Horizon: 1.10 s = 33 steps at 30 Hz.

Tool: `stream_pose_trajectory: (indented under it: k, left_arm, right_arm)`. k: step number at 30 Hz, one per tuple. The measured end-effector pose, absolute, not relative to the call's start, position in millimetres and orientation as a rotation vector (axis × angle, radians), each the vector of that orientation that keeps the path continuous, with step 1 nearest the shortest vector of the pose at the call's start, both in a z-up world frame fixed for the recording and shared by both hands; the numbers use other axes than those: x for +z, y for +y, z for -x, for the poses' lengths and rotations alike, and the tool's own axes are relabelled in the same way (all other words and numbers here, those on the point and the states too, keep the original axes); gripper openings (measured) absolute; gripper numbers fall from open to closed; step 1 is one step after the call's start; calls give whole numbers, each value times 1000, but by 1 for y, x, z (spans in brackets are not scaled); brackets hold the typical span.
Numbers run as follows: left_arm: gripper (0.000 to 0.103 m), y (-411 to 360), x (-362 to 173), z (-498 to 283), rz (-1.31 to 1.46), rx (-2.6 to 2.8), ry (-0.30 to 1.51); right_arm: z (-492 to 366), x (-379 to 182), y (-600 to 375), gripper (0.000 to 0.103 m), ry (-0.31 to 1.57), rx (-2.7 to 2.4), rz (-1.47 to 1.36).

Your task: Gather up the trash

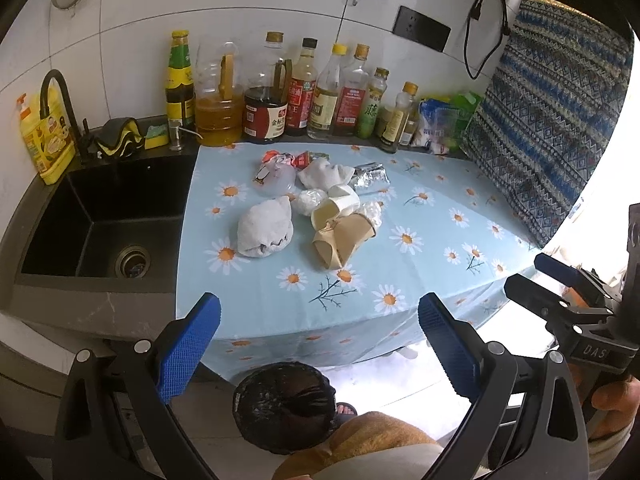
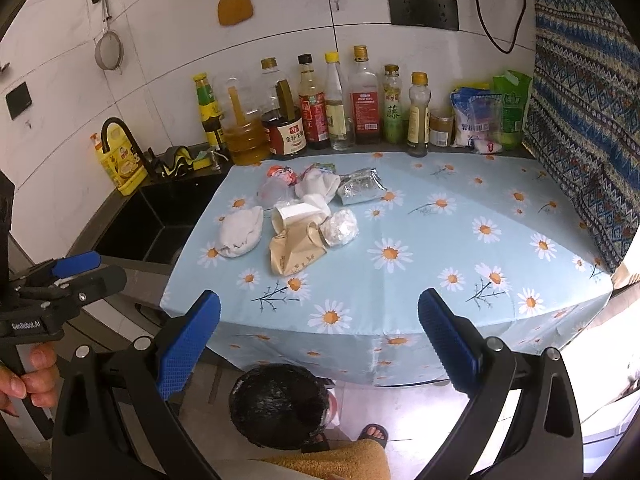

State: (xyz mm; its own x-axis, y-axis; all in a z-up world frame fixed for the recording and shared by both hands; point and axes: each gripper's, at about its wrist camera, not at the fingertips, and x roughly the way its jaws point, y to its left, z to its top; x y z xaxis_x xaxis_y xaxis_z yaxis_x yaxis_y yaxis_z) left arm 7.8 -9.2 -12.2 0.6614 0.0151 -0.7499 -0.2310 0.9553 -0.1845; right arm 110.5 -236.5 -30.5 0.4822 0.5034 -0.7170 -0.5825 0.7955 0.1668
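Observation:
A heap of trash lies on the daisy-print cloth (image 1: 420, 280): a white crumpled wad (image 1: 264, 232) (image 2: 240, 232), a brown paper bag (image 1: 344, 242) (image 2: 294, 254), a white paper cup (image 1: 336, 208) (image 2: 296, 214), a foil packet (image 1: 370, 178) (image 2: 360, 188), a clear plastic ball (image 2: 340, 228) and red wrappers (image 1: 280, 158). A bin with a black liner (image 1: 286, 406) (image 2: 278, 406) stands on the floor below the counter edge. My left gripper (image 1: 320, 336) (image 2: 86, 270) and right gripper (image 2: 320, 336) (image 1: 540, 276) both hang open and empty, short of the counter's front edge.
A black sink (image 1: 108, 216) with a faucet sits left of the cloth. Several sauce and oil bottles (image 1: 304, 92) line the back wall, with bags (image 2: 480, 116) at the right. A patterned cloth (image 1: 552, 120) covers something at far right. A person's feet (image 2: 372, 434) are beside the bin.

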Motion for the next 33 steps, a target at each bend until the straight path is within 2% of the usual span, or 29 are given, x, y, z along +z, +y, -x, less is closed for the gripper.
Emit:
stream_pose_trajectory:
  k: [33]
  left_arm:
    - [96, -13, -13, -13, 276, 138, 851]
  right_arm:
    - [-113, -34, -232, 98, 841, 678, 106]
